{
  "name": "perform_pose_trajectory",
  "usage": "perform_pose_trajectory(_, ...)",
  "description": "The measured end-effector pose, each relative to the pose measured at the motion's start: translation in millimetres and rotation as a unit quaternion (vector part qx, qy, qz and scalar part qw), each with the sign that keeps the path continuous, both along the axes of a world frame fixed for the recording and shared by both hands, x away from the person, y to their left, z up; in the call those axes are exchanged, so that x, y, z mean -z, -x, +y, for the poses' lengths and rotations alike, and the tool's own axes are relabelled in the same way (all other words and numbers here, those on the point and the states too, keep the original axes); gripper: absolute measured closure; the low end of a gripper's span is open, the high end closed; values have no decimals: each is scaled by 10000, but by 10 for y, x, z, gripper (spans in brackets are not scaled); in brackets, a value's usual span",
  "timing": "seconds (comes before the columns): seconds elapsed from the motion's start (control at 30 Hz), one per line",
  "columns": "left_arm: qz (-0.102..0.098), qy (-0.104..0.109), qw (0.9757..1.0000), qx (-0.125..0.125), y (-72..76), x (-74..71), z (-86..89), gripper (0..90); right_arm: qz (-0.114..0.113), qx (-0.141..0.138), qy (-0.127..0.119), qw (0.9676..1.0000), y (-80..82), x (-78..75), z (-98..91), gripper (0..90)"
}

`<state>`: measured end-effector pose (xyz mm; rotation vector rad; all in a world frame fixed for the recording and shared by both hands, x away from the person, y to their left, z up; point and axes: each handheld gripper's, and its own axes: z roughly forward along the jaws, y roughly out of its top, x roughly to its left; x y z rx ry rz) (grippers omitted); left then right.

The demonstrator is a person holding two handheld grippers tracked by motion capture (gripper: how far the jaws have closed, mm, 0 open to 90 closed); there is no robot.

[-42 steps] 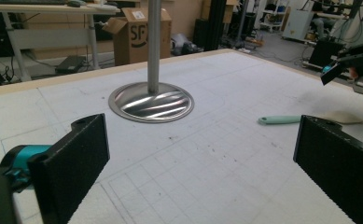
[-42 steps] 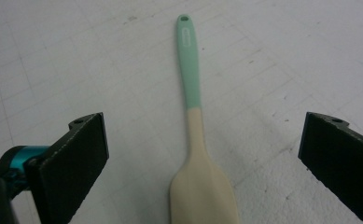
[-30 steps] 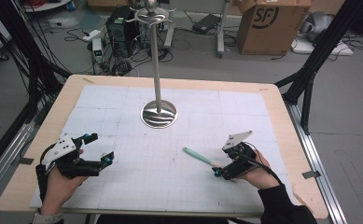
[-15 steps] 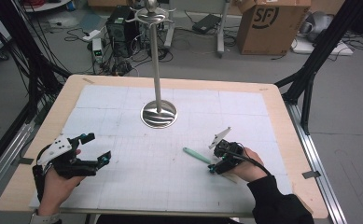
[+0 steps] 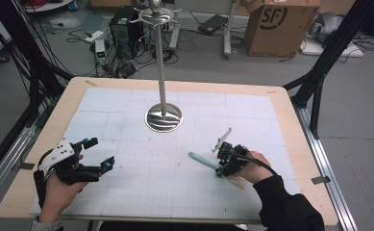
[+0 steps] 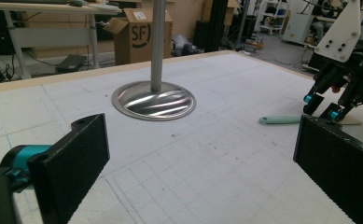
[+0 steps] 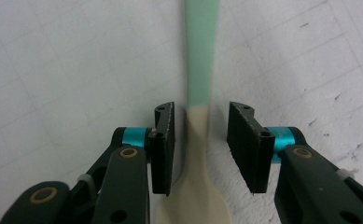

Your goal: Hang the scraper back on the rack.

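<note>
Near front-left corner of the white gridded table (image 5: 271,120): left gripper (image 5: 100,153), jaws wide, holding nothing. Near front-right: right gripper (image 7: 201,140), jaws narrow, not closed, astride flat mint-green and cream spatula (image 7: 198,56). Farther, mid-table: round steel stand (image 5: 163,117).

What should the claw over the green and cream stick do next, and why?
Probably close. The right claw is open, with one jaw on each side of the stick, near where its green part meets the cream part. A gap shows on both sides, so nothing is gripped yet. Squeezing shut would likely catch it.
</note>
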<state>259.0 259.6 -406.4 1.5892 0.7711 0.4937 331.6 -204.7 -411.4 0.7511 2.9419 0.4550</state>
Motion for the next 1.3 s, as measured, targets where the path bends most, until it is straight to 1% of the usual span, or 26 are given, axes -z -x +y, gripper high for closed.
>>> perform_pose_trajectory(0.03, 0, -3, 10000, 1, 0, 1, 0, 41, 43, 5, 72, 10000, 0, -6, 9, 642)
perform_pose_trajectory(0.1, 2, -5, 10000, 6, -1, 3, 3, 41, 46, 5, 110, 9999, 0, -8, 12, 656)
perform_pose_trajectory(0.13, 3, -13, 10000, 4, 0, 4, 8, 41, 96, -1, 138, 9999, -1, -11, 10, 691)
perform_pose_trajectory(0.17, 10, 1, 10000, -5, 1, 4, 10, 41, 96, -1, 138, 9999, -1, -11, 10, 691)
perform_pose_trajectory(0.2, 1, -10, 10000, -5, 1, 4, 17, 41, 119, -20, 167, 9998, -8, -16, -3, 726)
perform_pose_trajectory(0.3, 11, 1, 10000, -20, 6, 5, 25, 41, 144, 7, 163, 9998, -9, -14, -10, 740)
perform_pose_trajectory(0.37, 10, -1, 10000, -29, 6, 6, 23, 41, 163, 9, 237, 9996, -4, -17, 9, 753)
perform_pose_trajectory(0.43, 15, 2, 10000, -25, 8, 7, 15, 41, 167, -75, 359, 9992, -1, -24, 45, 793)
perform_pose_trajectory(0.47, 14, -9, 10000, -19, 9, 6, 13, 41, 152, -80, 398, 9991, -4, -24, 56, 796)
perform_pose_trajectory(0.53, 16, -9, 10000, -18, 9, 6, 10, 41, 162, 5, 480, 9987, 12, -31, 86, 800)
perform_pose_trajectory(0.57, 16, -9, 10000, -18, 9, 6, 10, 41, 162, 5, 480, 9987, 12, -31, 86, 800)
perform_pose_trajectory(0.63, 25, -32, 10000, -9, 5, 10, 9, 41, 94, -16, 559, 9984, 25, -35, 104, 802)
perform_pose_trajectory(0.73, 38, -33, 10000, -16, -3, 22, 5, 41, 29, -72, 610, 9981, 42, -40, 116, 803)
perform_pose_trajectory(0.8, 52, -35, 10000, -20, -5, 24, 13, 41, 36, -76, 599, 9982, 43, -45, 114, 802)
perform_pose_trajectory(0.9, 44, -14, 10000, -47, -6, 23, 28, 41, -26, -78, 387, 9992, 45, -69, 89, 802)
perform_pose_trajectory(0.97, 46, 0, 10000, -55, -5, 22, 36, 41, -92, 25, 123, 9999, 55, -106, 37, 802)
perform_pose_trajectory(1.0, 46, -1, 10000, -56, -4, 22, 38, 41, -92, 25, 123, 9999, 55, -106, 37, 802)
perform_pose_trajectory(1.03, 47, 0, 10000, -53, -3, 21, 38, 41, -144, 64, 60, 9999, 58, -115, 17, 802)
perform_pose_trajectory(1.07, 44, -10, 10000, -50, -2, 21, 40, 41, -244, 148, -88, 9996, 66, -141, -31, 802)
perform_pose_trajectory(1.13, 35, -11, 10000, -43, -2, 19, 39, 41, -359, 317, -278, 9985, 78, -176, -87, 802)
perform_pose_trajectory(1.17, 37, -9, 10000, -40, -2, 19, 39, 41, -359, 317, -278, 9985, 78, -176, -87, 802)
perform_pose_trajectory(1.2, 32, -12, 10000, -51, -2, 19, 37, 41, -396, 368, -386, 9978, 82, -187, -108, 801)
perform_pose_trajectory(1.27, 18, -12, 10000, -76, 2, 18, 33, 41, -476, 516, -641, 9955, 93, -228, -178, 801)
perform_pose_trajectory(1.3, -19, -8, 10000, -96, 5, 14, 32, 41, -504, 598, -778, 9939, 102, -241, -206, 801)
